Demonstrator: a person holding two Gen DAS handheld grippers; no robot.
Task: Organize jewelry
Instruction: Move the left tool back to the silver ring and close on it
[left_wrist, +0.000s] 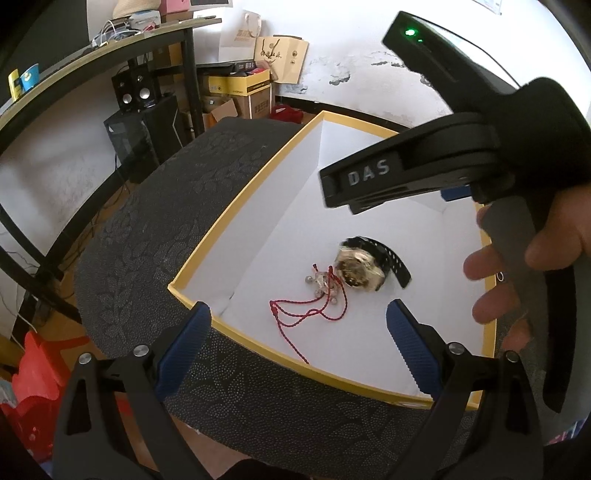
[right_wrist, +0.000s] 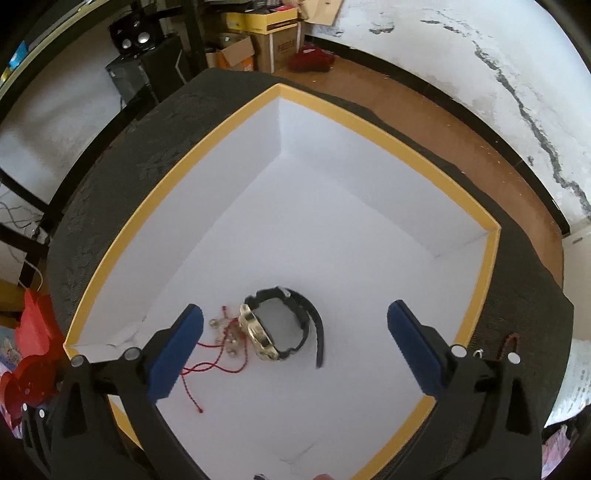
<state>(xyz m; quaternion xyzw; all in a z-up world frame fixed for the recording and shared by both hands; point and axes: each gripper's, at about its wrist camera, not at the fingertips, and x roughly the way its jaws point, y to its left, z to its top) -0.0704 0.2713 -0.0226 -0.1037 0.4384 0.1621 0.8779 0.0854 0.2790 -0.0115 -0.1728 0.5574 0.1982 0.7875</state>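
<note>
Left gripper (left_wrist: 298, 325) hangs with its blue pads spread wide and nothing between them, poised above the near rim of a box (left_wrist: 236, 210) with a yellow edge and white inside. On the box floor lies a watch (left_wrist: 360, 271) with a gold case and a black strap, tipped on its side; touching its left side is a red cord (left_wrist: 314, 314) that carries a small silver charm (left_wrist: 321, 286), the cord trailing in loops toward the near wall. From the right of this view the right gripper's black body marked DAS reaches in over the box, a hand (left_wrist: 517, 273) around its handle with the fingers loose; its pads are out of sight from here. The box sits on a dark patterned cloth (left_wrist: 147, 240). From the right wrist, the right gripper (right_wrist: 295, 347) points steeply down into the box (right_wrist: 155, 206), its blue pads standing far apart and pressing on nothing. The watch (right_wrist: 269, 328) lies free on the white floor between and just beyond the pads, gold case to the left and the strap curling round to the right. The cord (right_wrist: 214, 363) and charm (right_wrist: 225, 330) lie against the watch's left, close to the left pad. Outside the box, on the cloth (right_wrist: 122, 155) at the right, lies another thin reddish cord (right_wrist: 511, 341).
</note>
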